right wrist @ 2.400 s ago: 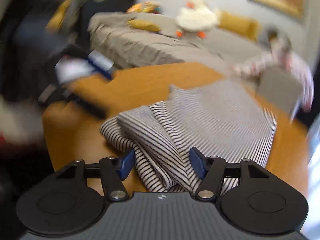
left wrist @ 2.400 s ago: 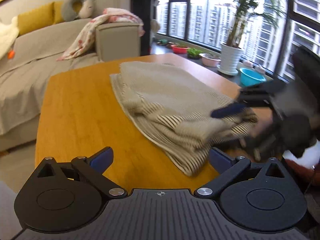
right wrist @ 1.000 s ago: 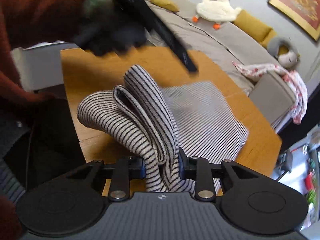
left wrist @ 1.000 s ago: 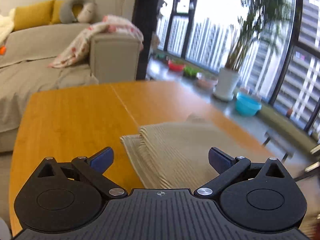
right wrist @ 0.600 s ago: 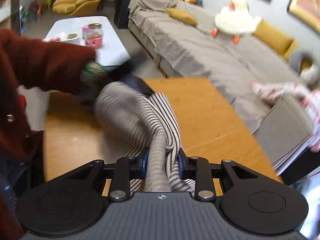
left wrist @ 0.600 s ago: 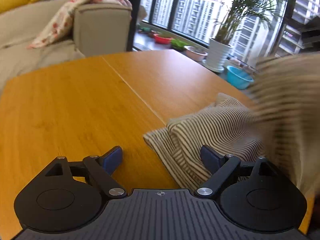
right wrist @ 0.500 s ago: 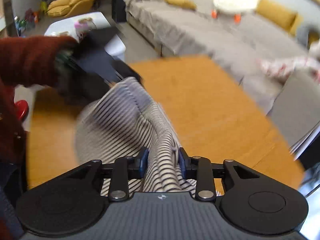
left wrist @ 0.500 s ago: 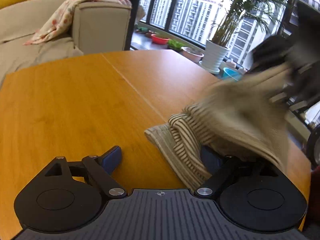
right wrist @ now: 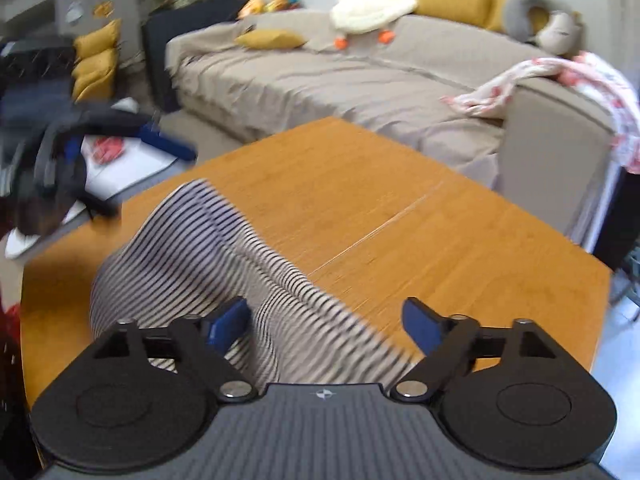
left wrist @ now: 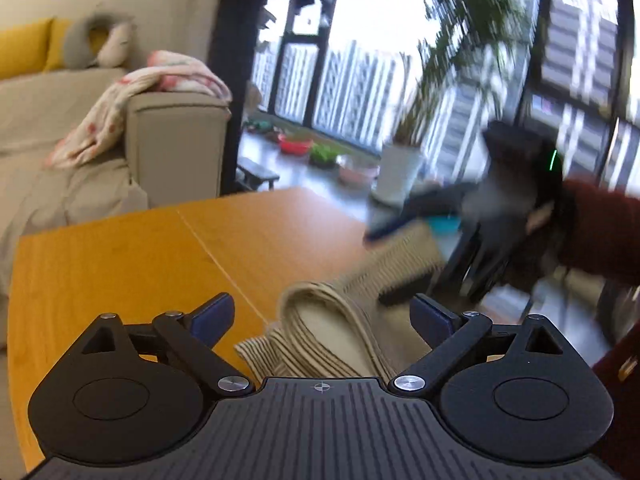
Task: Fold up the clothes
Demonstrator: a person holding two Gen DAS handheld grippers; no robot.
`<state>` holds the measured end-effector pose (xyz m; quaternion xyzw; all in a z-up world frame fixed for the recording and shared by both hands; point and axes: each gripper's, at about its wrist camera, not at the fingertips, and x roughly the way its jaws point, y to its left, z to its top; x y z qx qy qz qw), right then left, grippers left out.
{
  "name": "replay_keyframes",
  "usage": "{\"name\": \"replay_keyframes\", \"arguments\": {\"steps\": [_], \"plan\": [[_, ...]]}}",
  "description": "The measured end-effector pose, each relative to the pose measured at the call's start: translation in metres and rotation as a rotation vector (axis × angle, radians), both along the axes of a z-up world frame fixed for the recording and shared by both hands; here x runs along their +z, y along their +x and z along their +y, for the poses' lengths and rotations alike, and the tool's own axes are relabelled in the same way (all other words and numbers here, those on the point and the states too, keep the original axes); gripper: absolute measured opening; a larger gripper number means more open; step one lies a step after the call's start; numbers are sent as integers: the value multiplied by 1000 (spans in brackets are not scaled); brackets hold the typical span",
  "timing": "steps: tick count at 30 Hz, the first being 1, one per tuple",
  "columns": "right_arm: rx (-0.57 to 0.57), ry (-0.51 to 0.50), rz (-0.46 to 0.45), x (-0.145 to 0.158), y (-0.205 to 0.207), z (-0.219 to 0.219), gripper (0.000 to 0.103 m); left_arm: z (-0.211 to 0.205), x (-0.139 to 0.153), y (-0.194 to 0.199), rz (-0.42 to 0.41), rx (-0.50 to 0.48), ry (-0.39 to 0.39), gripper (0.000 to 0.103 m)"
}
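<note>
Here, in the left wrist view, the left claw [left wrist: 322,316] stands with its blue pads spread wide and nothing between them but air; the striped garment [left wrist: 332,332] lies folded on the wooden surface [left wrist: 120,256] just ahead, its rounded fold edge facing the camera. The right claw [left wrist: 384,232] shows as a dark blur above the far part of the cloth, held by a hand in a red sleeve; from this side I cannot tell how its pads stand.

From the right wrist view, the right claw [right wrist: 324,320] is likewise spread apart, gripping nothing. The striped garment [right wrist: 208,248] runs from under the claw toward the near-left corner of the surface [right wrist: 400,208], smeared by motion. The left claw [right wrist: 72,160] is blurred off that corner, apart from the cloth.

The fold looks laid and let go. To finish it well, I judge both claws should lower onto the top layer, press along the crease, and square the loose edges against the layers beneath without dragging the stack.
</note>
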<state>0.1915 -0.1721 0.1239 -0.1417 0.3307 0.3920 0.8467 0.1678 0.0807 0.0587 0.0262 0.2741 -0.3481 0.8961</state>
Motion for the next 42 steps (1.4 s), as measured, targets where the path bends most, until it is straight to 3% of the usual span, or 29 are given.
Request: {"name": "replay_keyframes", "arguments": {"steps": [1, 4, 8, 11, 14, 20, 26, 29, 33, 37, 39, 41, 42], "plan": [[-22, 4, -26, 2, -1, -2, 102, -7, -5, 2, 6, 4, 26, 98], [-75, 26, -105, 8, -10, -11, 103, -19, -20, 11, 27, 40, 75, 98], [-213, 54, -185, 2, -11, -25, 103, -13, -33, 26, 42, 109, 48, 99], [-360, -97, -233, -33, 3, -22, 103, -8, -48, 34, 71, 155, 16, 100], [-382, -115, -234, -66, 6, -17, 103, 1, -62, 39, 113, 187, -54, 103], [-463, -24, -196, -76, 7, -29, 103, 23, -81, 55, 191, 209, -240, 103], [-539, 11, -177, -78, -4, -29, 103, 37, -83, 59, 196, 224, -332, 103], [-576, 29, -166, -79, -10, -29, 103, 44, -85, 61, 217, 233, -372, 103], [-580, 61, -108, -72, -5, -35, 103, 43, -86, 59, 232, 269, -356, 103], [-543, 202, -148, -44, -9, -34, 103, 45, -86, 60, 235, 298, -356, 103], [-513, 175, -105, -43, 2, -20, 103, 43, -84, 60, 229, 303, -340, 103], [-491, 1, -117, -58, 12, 5, 103, 40, -83, 59, 222, 306, -326, 103], [-488, -26, -147, -63, 14, 11, 103, 39, -83, 58, 219, 307, -319, 103]]}}
